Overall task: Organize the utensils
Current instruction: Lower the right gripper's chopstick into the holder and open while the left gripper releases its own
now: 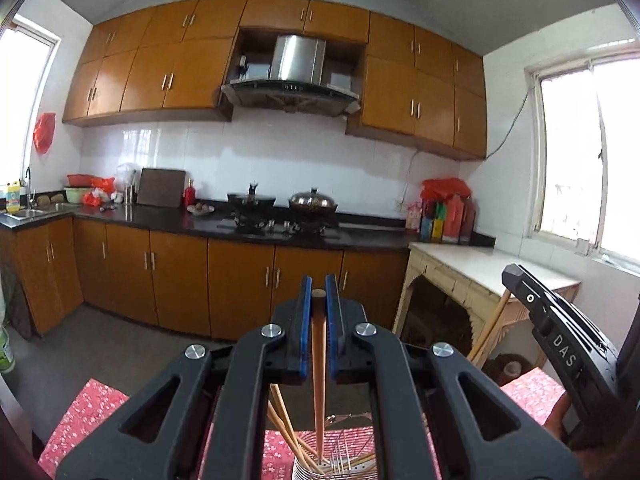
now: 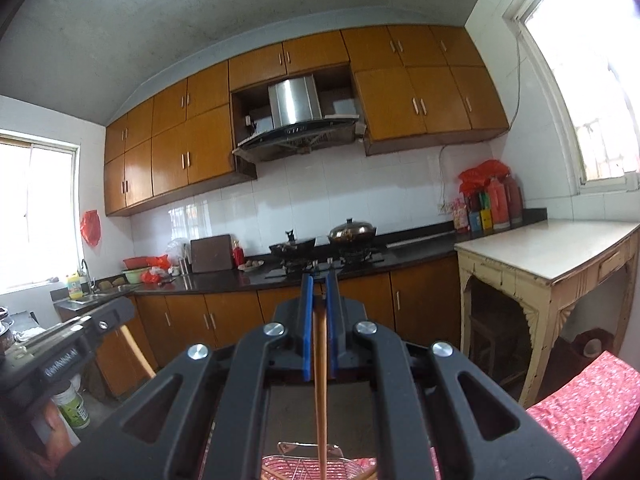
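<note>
- Range hood (image 1: 298,68) mounted between orange wall cabinets (image 1: 168,72).
- Two woks (image 1: 314,201) on the stove.
- Cutting board (image 1: 161,187) leaning against the tiled wall.
- Cream side table (image 2: 552,256) beneath the window.

left gripper (image 1: 319,294), right gripper (image 2: 319,292), jaws clamped

**Q:** so what's in my jaws right now?

**A:** A brown wooden chopstick (image 1: 318,368) in my left ones, upright, tip down inside the wire holder (image 1: 340,456) with loose chopsticks (image 1: 286,432) leaning in it. My right ones pinch another chopstick (image 2: 321,392), upright over the wire basket (image 2: 296,462).
</note>
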The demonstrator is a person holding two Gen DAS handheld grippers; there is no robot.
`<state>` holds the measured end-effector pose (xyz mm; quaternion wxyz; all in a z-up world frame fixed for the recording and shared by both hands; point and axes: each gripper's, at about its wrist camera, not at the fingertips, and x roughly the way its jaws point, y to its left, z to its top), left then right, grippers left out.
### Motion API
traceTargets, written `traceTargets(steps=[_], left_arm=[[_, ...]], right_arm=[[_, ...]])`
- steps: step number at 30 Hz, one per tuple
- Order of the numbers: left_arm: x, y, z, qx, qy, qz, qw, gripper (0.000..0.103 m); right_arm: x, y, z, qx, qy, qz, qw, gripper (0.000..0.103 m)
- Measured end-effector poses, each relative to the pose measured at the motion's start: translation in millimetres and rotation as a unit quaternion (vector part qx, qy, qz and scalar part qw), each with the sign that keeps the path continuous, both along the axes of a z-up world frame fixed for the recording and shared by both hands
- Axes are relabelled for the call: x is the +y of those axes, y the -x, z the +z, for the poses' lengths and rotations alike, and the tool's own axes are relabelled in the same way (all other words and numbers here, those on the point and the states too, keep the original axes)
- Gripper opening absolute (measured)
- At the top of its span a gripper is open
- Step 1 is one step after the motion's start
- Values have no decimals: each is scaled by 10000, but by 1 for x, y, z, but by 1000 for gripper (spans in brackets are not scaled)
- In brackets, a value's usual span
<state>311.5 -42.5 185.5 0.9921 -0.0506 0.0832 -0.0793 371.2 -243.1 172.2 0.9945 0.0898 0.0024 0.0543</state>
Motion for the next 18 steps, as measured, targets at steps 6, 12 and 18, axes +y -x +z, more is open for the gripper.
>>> traceTargets(steps=[6,12,18], left_arm=[[-3,-26,-37,426,-20,-33,9991,7],[-4,-38,-58,668,-9,-62,9977,7],[-9,-43,-66,766,-68,-79,9970,7]], right_arm=[[7,-31,-34,415,106,69,9991,7],[5,-49,-57,756,-4,141,9970,7],[4,-56,-74,933,52,114,9956,7]])
